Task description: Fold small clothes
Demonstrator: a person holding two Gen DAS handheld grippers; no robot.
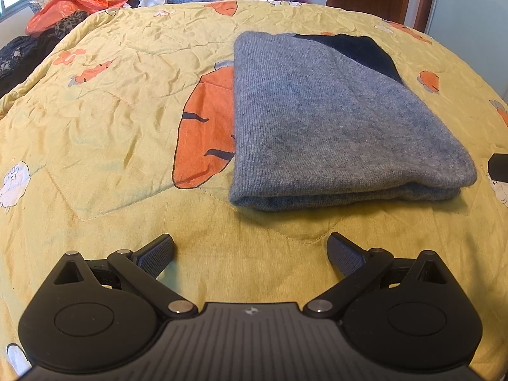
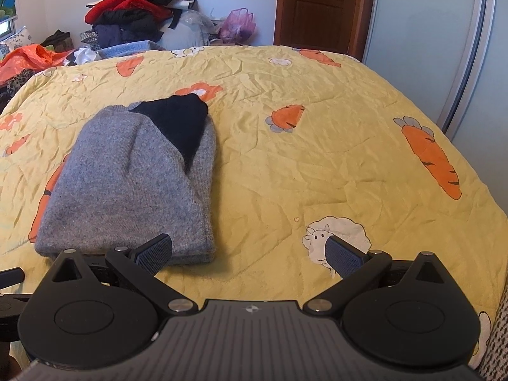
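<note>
A grey knit garment (image 1: 333,120) with a dark navy part (image 1: 358,52) lies folded into a thick rectangle on the yellow quilt (image 1: 111,111). My left gripper (image 1: 250,250) stands open just short of the garment's near folded edge, nothing between its fingers. From the right wrist camera the same folded garment (image 2: 127,184) lies to the left, its navy part (image 2: 181,123) at the far end. My right gripper (image 2: 249,250) is open and empty, its left finger (image 2: 155,254) at the garment's near right corner, its right finger over a printed sheep.
The quilt (image 2: 317,158) carries carrot and sheep prints. A heap of clothes (image 2: 139,9) and bags (image 2: 238,25) sits past the far edge of the bed, with an orange bag (image 1: 73,8) at the far left. A wooden door (image 2: 317,6) and wardrobe panel (image 2: 428,31) stand behind.
</note>
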